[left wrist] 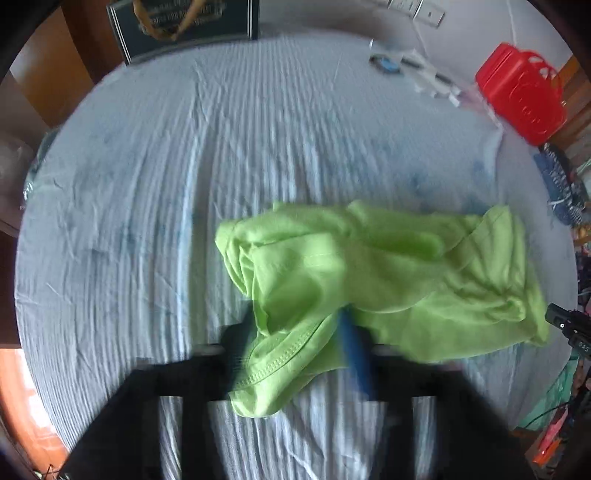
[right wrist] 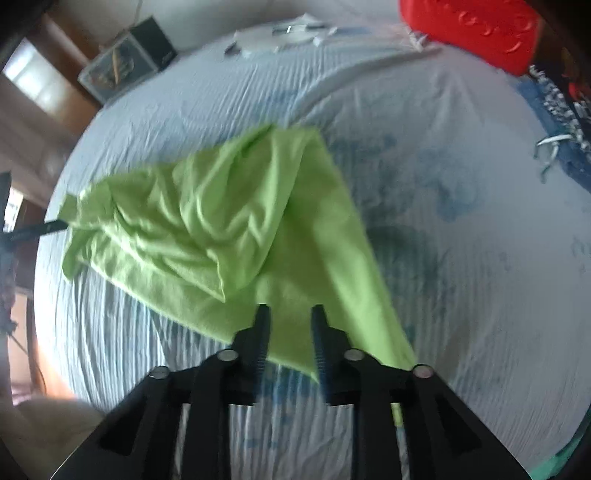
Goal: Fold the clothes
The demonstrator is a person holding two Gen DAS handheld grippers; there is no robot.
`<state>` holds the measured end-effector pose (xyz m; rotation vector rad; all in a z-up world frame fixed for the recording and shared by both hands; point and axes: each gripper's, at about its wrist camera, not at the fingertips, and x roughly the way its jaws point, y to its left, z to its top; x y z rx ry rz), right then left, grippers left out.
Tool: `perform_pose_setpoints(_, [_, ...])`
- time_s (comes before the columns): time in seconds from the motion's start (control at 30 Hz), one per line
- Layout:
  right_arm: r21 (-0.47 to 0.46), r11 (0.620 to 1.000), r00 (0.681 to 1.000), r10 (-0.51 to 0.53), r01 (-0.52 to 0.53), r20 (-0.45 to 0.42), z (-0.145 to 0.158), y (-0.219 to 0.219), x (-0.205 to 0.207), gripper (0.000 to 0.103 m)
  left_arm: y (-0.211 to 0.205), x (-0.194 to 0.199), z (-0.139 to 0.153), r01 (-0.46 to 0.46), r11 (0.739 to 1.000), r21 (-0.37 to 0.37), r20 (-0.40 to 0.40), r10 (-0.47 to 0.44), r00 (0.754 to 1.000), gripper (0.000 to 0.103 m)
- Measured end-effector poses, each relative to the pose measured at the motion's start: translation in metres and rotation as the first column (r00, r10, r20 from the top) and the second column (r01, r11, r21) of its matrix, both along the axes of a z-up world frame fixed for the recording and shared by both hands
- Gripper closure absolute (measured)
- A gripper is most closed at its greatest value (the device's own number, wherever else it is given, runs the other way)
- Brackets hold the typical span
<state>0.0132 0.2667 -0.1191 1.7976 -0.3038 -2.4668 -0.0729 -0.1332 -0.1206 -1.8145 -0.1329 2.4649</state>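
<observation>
A bed (left wrist: 147, 184) under a wrinkled pale blue striped sheet fills both views. On it, right of centre in the left wrist view, lies a crumpled green shirt (left wrist: 388, 269). A red plastic basket (left wrist: 521, 92) stands at the upper right, a dark box (left wrist: 184, 26) at the top left against brown wood. The left tool (left wrist: 295, 350), blurred, stands wide with the shirt's collar between its fingers. The right tool (right wrist: 290, 314) stands narrowly apart over the shirt's edge, gripping nothing.

A home bedroom: a bed under a wrinkled pale-blue sheet (left wrist: 184, 166), wooden furniture (left wrist: 48, 81) and a red plastic basket (left wrist: 521, 92) beside it.
</observation>
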Motion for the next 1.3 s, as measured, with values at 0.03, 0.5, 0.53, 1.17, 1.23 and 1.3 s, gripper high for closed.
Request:
perform_pose_setpoints(0.03, [-0.001,1.0,1.0,-0.002,0.002,-0.016,0.005,-0.001,-0.003,0.074,0.0,0.0,0.006,-0.002,1.0,-0.004,-0.025,0.002,1.0,0.025])
perform_pose_setpoints(0.5, [-0.005,0.998,0.995,0.069,-0.07,-0.077,0.005,-0.059,-0.088,0.06,0.019,-0.036,-0.055,-0.019,0.997,-0.071,0.054,0.023,0.998,0.025])
perform_pose_setpoints(0.53, [0.003,0.996,0.992,0.095,-0.095,-0.078,0.003,-0.069,-0.093,0.058,0.019,-0.035,-0.059,-0.016,0.997,-0.075,0.058,0.02,0.998,0.028])
perform_pose_setpoints(1.17, [0.08,0.996,0.982,0.039,-0.024,-0.186,0.025,-0.041,-0.118,0.096,0.001,-0.057,0.017,-0.02,0.999,0.037,-0.083,0.023,0.996,0.091])
perform_pose_setpoints(1.23, [0.041,0.998,0.969,-0.039,0.05,-0.242,0.05,-0.002,-0.116,0.096,-0.003,-0.072,0.035,-0.015,0.999,0.048,-0.118,0.02,0.993,0.091])
perform_pose_setpoints(1.3, [0.041,0.994,0.956,-0.09,0.106,-0.278,0.069,0.025,-0.12,0.096,-0.006,-0.092,0.048,-0.006,0.999,0.039,-0.145,0.012,0.989,0.091])
